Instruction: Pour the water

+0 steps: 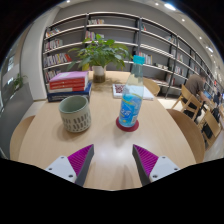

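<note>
A clear blue water bottle (131, 98) with a light cap stands upright on a red coaster (128, 126) on the round wooden table (100, 140), beyond my right finger. A grey-green mug (75, 113) with a pale pattern stands to its left, beyond my left finger. My gripper (113, 160) is open, its purple pads (81, 160) spread wide over bare tabletop, nothing between them. Both objects are well ahead of the fingertips.
A stack of books (68, 84) lies behind the mug, and a potted plant (99, 55) stands at the table's far side. A magazine (120, 89) lies behind the bottle. Wooden chairs (189, 104) stand to the right; bookshelves (150, 45) line the back wall.
</note>
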Demonstrator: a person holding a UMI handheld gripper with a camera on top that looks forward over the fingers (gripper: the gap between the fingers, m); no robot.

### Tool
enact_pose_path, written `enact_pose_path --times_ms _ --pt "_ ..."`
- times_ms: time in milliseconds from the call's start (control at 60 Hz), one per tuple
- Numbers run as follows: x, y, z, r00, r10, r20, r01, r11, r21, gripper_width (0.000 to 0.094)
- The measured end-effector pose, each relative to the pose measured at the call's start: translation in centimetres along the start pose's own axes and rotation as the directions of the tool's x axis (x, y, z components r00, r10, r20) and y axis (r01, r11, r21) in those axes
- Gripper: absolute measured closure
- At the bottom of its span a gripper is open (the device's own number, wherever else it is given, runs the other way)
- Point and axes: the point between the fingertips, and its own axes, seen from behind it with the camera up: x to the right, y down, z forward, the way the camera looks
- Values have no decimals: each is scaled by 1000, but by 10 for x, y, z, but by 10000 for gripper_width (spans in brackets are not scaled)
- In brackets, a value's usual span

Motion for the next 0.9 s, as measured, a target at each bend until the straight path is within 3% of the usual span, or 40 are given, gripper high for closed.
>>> enact_pose_path --times_ms 117,617,900 --pt "-35 -3 -43 999 4 49 -4 1000 -8 149" --pt "-106 -103 -184 996 2 84 -18 981 195 148" --pt "-107 -106 -216 997 -2 72 -12 981 194 149"
